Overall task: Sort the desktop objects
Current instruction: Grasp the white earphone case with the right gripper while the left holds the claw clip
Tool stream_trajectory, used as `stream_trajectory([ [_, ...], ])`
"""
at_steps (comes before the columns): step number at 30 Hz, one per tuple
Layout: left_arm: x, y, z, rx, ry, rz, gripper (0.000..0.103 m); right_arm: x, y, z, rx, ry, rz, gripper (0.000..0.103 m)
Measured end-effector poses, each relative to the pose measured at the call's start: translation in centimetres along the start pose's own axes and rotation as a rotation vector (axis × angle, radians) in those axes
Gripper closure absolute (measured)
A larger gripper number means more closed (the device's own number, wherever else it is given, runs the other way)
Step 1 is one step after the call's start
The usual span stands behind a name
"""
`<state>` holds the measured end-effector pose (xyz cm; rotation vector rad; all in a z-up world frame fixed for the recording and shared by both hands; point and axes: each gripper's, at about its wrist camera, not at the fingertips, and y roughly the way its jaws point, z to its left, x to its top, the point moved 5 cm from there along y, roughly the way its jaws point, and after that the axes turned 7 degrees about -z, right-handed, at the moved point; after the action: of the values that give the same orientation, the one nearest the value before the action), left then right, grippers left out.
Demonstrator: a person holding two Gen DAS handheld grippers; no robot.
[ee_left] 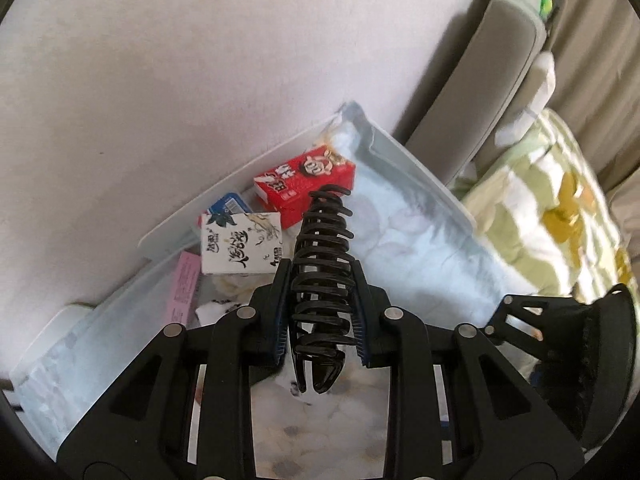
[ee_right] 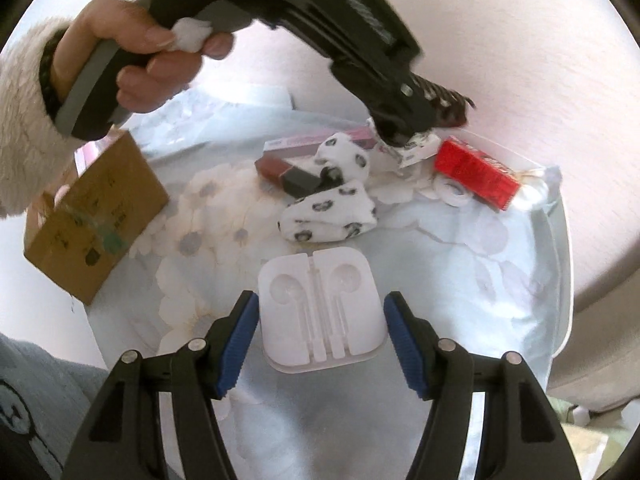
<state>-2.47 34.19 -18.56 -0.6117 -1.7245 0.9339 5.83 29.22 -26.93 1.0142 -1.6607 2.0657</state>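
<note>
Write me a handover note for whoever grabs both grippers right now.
Left gripper: shut on the black hair claw, held above the clear bin.
Right gripper: open, fingers on either side of the white earphone case, not yet closed on it.
By the bin's far edge: red carton, patterned socks. Cardboard box to the left.
Done: claw picked up. Left: place claw, grip case, sort the rest.
</note>
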Motion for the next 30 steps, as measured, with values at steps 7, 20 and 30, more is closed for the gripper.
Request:
stream_trajectory([
  [7,0.2,-6.9,0.7,-0.004,-0.043,-0.064,0.079,2.7,-3.6,-0.4,-0.017,0.061,-0.002,0.042],
  [20,-8.7,-23.2,6.7,0.243,-0.104,-0.137,0.079,11.9,-7.6,5.5,-0.028,-0.077,0.002,0.042],
  [30,-18.8,-29.7,13.1,0.356,-0.302,-0.153,0.079,16.4,-3.6,16.6,0.129,-0.241,0.002,0.042],
])
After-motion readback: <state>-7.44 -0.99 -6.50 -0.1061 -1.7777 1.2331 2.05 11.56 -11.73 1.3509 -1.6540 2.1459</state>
